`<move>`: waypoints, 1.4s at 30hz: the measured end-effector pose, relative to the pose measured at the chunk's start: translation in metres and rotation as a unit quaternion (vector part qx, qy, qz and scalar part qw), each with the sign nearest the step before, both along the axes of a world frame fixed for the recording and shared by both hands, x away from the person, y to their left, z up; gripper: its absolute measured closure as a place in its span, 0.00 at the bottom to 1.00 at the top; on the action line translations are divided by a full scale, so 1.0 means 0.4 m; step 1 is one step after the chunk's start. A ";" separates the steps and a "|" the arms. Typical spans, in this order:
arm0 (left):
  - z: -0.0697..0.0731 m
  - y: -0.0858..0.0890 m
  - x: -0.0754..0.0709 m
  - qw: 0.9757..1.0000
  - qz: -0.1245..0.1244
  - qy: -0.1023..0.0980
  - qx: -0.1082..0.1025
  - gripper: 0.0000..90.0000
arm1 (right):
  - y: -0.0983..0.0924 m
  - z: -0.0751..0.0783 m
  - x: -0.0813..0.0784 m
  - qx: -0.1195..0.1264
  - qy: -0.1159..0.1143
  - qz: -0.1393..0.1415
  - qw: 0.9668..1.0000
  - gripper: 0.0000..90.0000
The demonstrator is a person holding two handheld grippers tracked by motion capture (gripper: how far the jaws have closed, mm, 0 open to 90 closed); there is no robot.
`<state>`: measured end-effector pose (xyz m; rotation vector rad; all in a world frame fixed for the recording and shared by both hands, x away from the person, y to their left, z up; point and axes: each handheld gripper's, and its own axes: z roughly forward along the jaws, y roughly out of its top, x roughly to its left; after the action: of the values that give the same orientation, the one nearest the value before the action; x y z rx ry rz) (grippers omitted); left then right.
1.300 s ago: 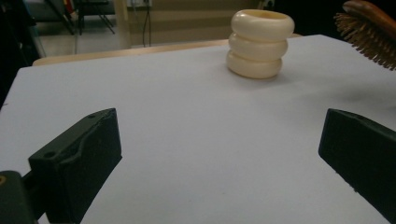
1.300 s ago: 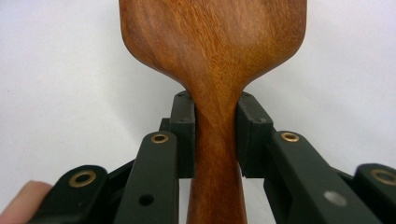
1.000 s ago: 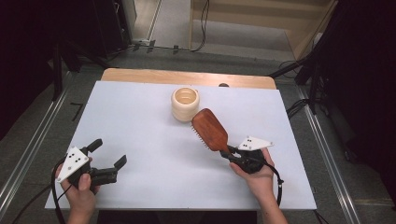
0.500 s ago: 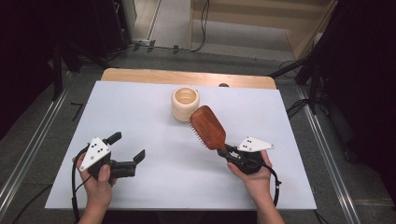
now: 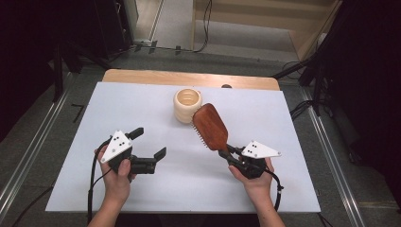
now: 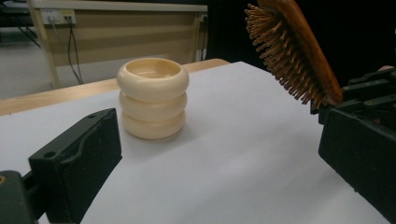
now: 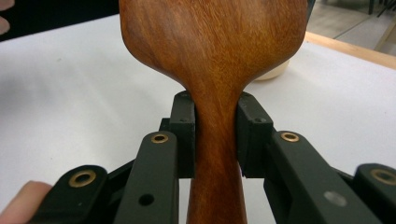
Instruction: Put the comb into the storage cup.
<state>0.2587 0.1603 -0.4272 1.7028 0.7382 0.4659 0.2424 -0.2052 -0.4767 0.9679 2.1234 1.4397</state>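
From overhead, one camera looks down the table (image 5: 156, 198). Each gripper camera peers close along its jaws; all share the brush (image 5: 211, 126) and cup (image 5: 187, 105).

The brush (image 7: 212, 70) is reddish-brown wood, smooth with a soft sheen and visible grain; its bristles (image 6: 280, 56) look wooden too. The far cup (image 6: 152, 97) is cream, smooth and matt. Both grippers' jaws are matt black plastic. The table (image 5: 142, 109) is matt white with a wooden far edge.
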 end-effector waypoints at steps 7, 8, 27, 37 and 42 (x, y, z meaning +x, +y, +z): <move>0.018 -0.044 0.005 1.000 -0.026 -0.001 -0.008 0.00 | 0.010 0.002 -0.008 0.005 -0.013 0.003 1.000 0.78; 0.020 -0.050 0.006 0.999 -0.031 0.001 -0.012 0.00 | 0.012 0.004 -0.009 0.003 -0.015 0.004 1.000 0.78; 0.037 -0.173 0.017 0.996 -0.082 0.022 -0.028 0.00 | 0.068 0.006 -0.031 0.005 -0.040 0.021 0.999 0.77; 0.045 -0.214 0.024 0.995 -0.079 0.033 -0.041 0.00 | 0.100 0.009 -0.045 0.017 -0.047 0.033 0.998 0.77; 0.048 -0.230 0.025 0.996 -0.070 0.037 -0.038 0.00 | 0.111 0.012 -0.052 0.022 -0.055 0.037 0.998 0.77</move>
<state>0.2688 0.0684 -0.4080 1.6934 0.6767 0.2762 0.2218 -0.1608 -0.4720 0.8142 2.0752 1.5439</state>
